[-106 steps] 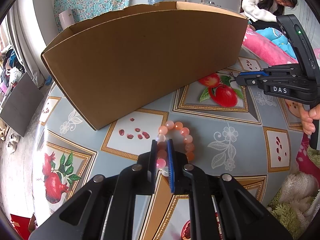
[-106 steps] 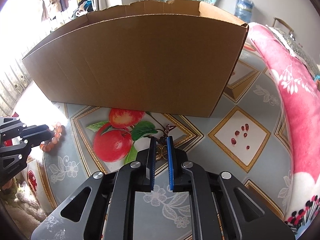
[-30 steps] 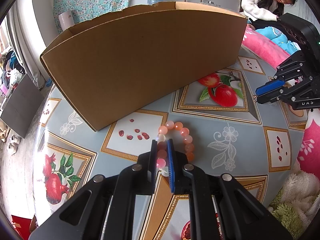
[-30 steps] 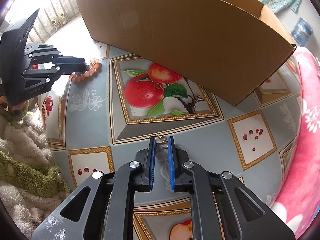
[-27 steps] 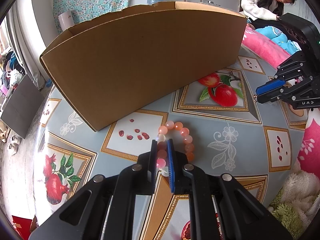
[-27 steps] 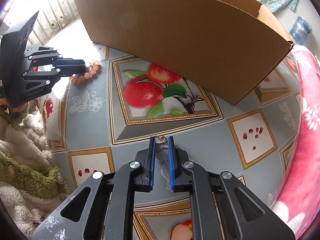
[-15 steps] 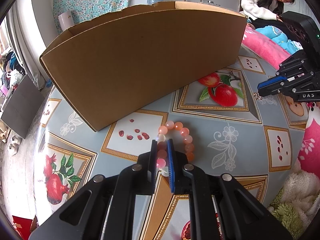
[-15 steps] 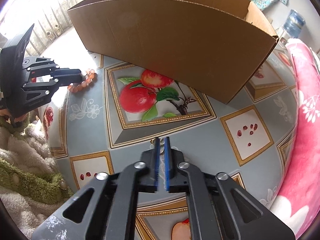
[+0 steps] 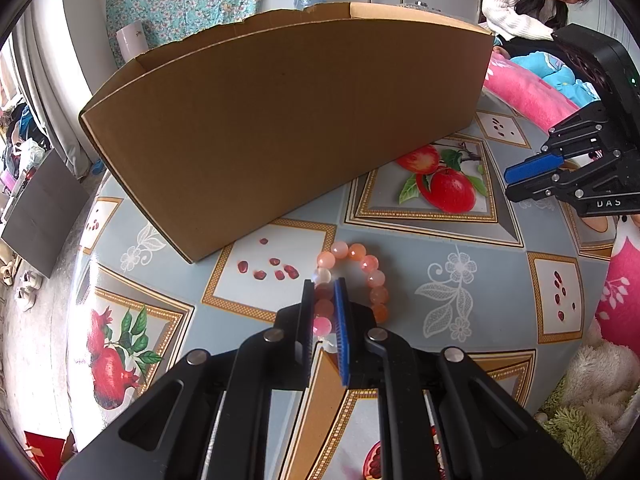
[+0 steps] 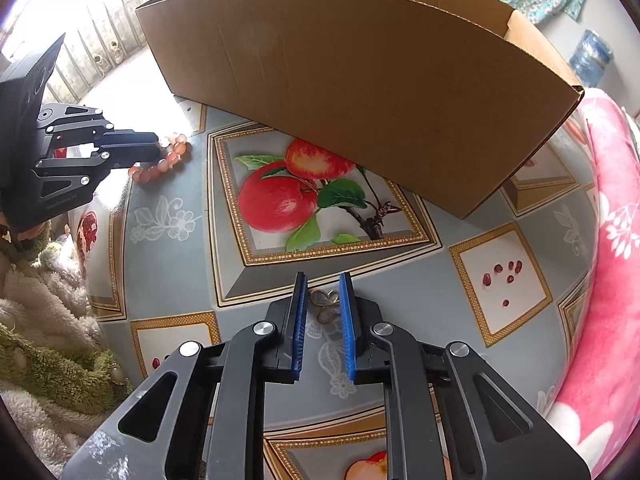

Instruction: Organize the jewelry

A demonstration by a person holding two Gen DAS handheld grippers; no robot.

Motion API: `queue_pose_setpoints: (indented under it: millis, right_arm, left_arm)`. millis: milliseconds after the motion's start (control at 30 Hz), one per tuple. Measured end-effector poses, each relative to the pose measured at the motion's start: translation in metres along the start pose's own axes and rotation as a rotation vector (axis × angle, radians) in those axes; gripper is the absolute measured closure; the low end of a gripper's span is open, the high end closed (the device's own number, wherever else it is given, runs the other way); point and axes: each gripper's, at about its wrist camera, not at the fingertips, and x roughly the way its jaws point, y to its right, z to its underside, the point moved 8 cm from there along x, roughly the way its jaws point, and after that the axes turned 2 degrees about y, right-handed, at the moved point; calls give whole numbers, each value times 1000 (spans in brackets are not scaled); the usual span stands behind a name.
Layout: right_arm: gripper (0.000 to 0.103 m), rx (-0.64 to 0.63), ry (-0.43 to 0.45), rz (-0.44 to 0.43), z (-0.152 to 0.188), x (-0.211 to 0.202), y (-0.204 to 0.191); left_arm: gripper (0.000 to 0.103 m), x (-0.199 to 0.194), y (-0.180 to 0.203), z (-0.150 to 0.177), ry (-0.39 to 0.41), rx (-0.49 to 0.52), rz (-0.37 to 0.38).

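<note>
Slip risk: right gripper (image 10: 323, 286) jaws, just opening, stand narrow around gold trinket (image 10: 326, 305), unpinched, so a lift may miss it. Left gripper (image 9: 322, 286) clamps bracelet (image 9: 370, 264); box (image 10: 360, 80) at 12 o'clock.

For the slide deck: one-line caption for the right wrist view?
Right gripper open around a small gold trinket on the fruit-print tablecloth, cardboard box behind.

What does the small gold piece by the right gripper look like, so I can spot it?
Start at the big cardboard box, then drop to the apple picture on the tablecloth in front of it. Just below its gold border, between the right gripper's blue fingers, lies a thin gold wire earring, looped, unlike the chunky orange bead bracelet.
</note>
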Motion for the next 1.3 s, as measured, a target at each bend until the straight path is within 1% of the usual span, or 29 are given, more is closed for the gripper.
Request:
queue_pose_setpoints:
  millis: [333,567,800,1000,1100,1200,1300]
  right_arm:
    - [89,1,14,14,1,-2,-3]
    - [89,14,48,23,-2,-17,-1]
    - [89,39,106,33,-6,-40,-1]
    - [89,39,165,42,-13,-62,-4]
    - [89,37,201,49,-19,-77,-5]
    - [89,27,243,58,-31,-90,-9]
    - [89,2,299,46,-54,-106,-15]
  left_arm:
    - [94,0,0,0,0,0,-1]
    - [94,-1,0,0,4,-3,1]
    - [94,-9,0,2,24,-12,24]
    - [94,-29,-5,-4,76,-34,27]
    - [94,-48,-6,-13,124,-41,30]
    - [94,-71,-7,-29,175,-48,45]
    - [94,-101,-9,-50,252,-68,107]
